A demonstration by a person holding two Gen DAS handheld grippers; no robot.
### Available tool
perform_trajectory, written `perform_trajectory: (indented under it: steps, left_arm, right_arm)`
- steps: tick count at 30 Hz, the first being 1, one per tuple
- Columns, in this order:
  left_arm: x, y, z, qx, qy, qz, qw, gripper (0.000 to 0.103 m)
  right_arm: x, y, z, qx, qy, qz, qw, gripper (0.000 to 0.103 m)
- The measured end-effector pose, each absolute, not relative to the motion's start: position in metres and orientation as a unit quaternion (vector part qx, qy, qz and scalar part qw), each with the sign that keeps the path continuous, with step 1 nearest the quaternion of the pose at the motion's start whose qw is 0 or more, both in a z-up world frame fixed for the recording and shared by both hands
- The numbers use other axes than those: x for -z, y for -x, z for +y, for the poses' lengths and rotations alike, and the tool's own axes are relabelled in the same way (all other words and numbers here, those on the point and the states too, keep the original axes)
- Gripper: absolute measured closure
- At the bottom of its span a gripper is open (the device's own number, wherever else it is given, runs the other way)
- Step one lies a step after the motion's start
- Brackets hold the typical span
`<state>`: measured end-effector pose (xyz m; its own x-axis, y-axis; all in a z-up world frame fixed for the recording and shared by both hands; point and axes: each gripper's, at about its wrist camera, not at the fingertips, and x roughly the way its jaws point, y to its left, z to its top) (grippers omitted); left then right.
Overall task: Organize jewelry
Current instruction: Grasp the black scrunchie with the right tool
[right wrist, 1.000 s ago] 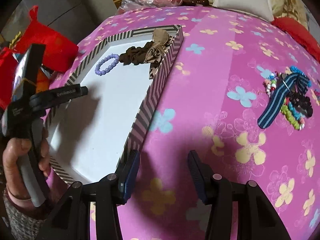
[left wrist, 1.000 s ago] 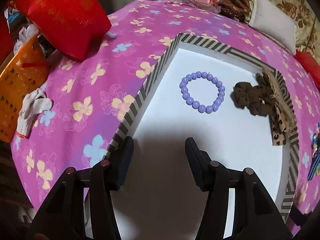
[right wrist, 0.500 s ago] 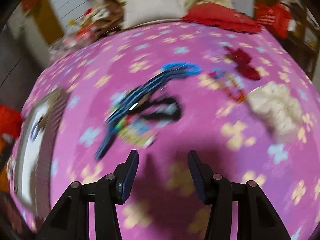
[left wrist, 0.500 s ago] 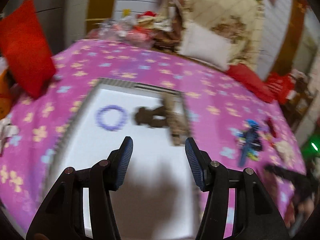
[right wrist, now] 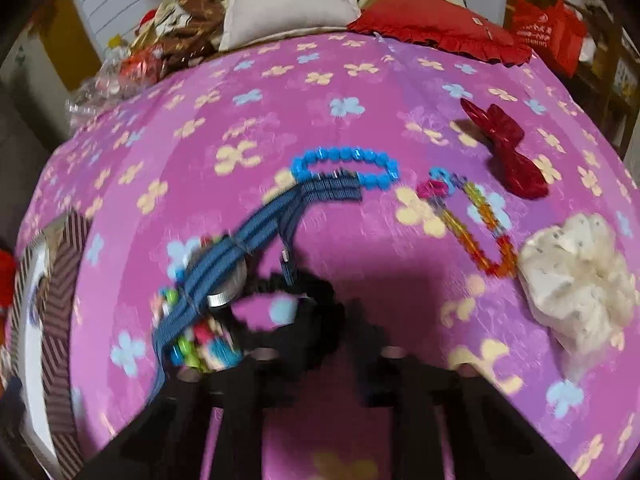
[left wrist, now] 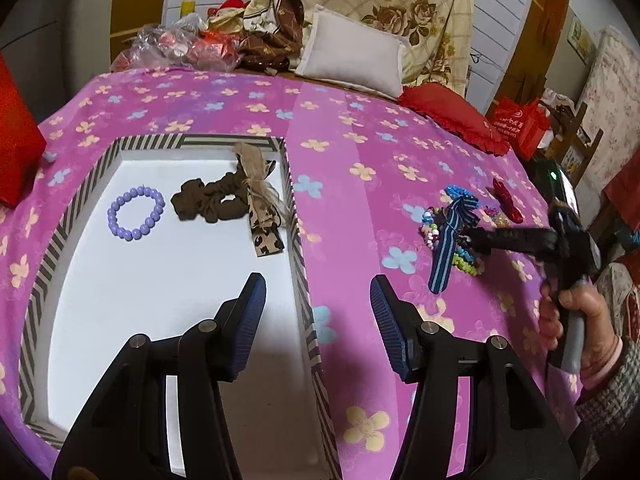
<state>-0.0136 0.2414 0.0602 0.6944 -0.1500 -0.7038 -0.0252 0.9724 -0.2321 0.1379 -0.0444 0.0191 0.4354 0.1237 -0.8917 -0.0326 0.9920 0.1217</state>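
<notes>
A striped-rim white tray [left wrist: 294, 216] holds a purple bead bracelet [left wrist: 136, 213], a brown scrunchie [left wrist: 208, 202] and a leopard-print bow [left wrist: 262, 200]. My left gripper [left wrist: 318, 320] is open and empty above the tray's right rim. On the pink cloth lies a pile: a blue striped watch strap [right wrist: 256, 240], a blue bead bracelet [right wrist: 346, 168], a black scrunchie [right wrist: 296, 312] and mixed colourful beads [right wrist: 200, 344]. My right gripper [right wrist: 320, 340] is open, blurred, low over the black scrunchie; it also shows in the left wrist view [left wrist: 476, 240].
A rainbow chain bracelet [right wrist: 472, 228], a red bow clip [right wrist: 504, 152] and a white scrunchie [right wrist: 576, 280] lie right of the pile. Pillows [left wrist: 352, 54] and bags sit at the far edge. A red bag [left wrist: 16, 140] stands left of the tray.
Both grippers swung right. The right gripper left the tray's side, moved to the jewelry pile and lowered onto it. The left view turned from the tray interior toward the tray's right rim.
</notes>
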Motion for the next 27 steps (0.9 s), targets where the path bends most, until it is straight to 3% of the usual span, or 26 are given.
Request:
perform_trajectory:
  steps: [10,16,23,27]
  left_arm:
    - [-0.056,0.02,0.223,0.036,0.103,0.402,0.909,0.049]
    - [-0.069,0.004,0.171,0.074,0.091,0.431,0.895,0.049]
    - [-0.075,-0.068,0.083,0.096,-0.003,0.457,0.884,0.049]
    - [-0.054,-0.11,0.051,0.083,-0.056,0.48,0.871,0.049]
  right_arm:
    - [-0.021,-0.04,-0.102,-0.071,-0.067,0.533,0.841,0.095]
    - [-0.02,-0.011,-0.135,-0.073,-0.067,0.499,0.861,0.094]
    - [-0.018,-0.005,-0.133,-0.099,-0.083,0.461,0.878,0.07]
    - [-0.017,0.0,-0.131,-0.106,-0.069,0.443,0.887,0.069]
